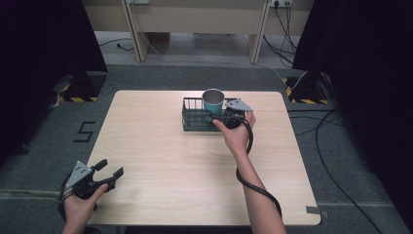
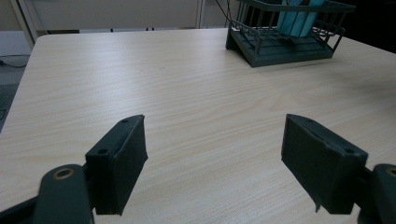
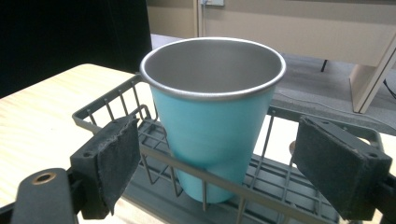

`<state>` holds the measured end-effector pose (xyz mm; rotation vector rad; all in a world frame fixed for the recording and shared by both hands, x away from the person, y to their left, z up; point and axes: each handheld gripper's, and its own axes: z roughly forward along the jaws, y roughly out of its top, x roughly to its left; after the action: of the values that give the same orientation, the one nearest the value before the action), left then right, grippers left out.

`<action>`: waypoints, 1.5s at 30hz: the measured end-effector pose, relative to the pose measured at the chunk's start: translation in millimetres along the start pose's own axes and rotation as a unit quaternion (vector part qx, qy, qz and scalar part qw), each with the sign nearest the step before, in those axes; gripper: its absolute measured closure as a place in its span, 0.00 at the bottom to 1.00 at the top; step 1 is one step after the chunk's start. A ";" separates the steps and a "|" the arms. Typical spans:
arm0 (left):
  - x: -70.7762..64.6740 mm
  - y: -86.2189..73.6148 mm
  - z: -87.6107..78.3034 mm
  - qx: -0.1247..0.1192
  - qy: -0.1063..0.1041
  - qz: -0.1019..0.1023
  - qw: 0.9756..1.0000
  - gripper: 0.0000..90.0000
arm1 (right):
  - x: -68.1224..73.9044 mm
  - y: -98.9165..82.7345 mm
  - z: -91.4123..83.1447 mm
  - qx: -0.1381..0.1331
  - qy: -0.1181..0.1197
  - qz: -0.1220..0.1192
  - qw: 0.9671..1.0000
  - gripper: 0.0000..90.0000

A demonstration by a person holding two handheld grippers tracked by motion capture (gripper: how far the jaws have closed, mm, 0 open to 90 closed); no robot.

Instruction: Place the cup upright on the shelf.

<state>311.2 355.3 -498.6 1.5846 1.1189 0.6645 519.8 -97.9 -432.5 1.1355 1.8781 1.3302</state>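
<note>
Teal tapered metal cup with bare steel rim and interior (image 3: 212,116): upright at the right end of the dark grey wire rack (image 1: 195,117), upper centre of the high view. No legible writing on it. Right tool (image 1: 217,118): jaws spread wide, either side of the cup, holding nothing. Left tool (image 1: 109,171): wide open, empty, lower left over the pale wood-grain tabletop (image 1: 160,161).
</note>
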 end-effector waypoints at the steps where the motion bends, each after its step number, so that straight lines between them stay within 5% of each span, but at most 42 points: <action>1: 0.0 0.0 0.0 0.000 0.000 0.000 1.000 0.24 | 0.0 0.0 0.0 0.000 0.000 0.000 1.000 0.17; 45: 0.0 0.0 0.2 0.001 0.004 0.002 1.000 0.24 | -24.7 -47.4 -89.7 0.015 -0.012 0.005 1.000 0.22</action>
<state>311.4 355.2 -498.7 1.5884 1.1233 0.6729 443.2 -167.4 -446.7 1.1737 1.8826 1.2922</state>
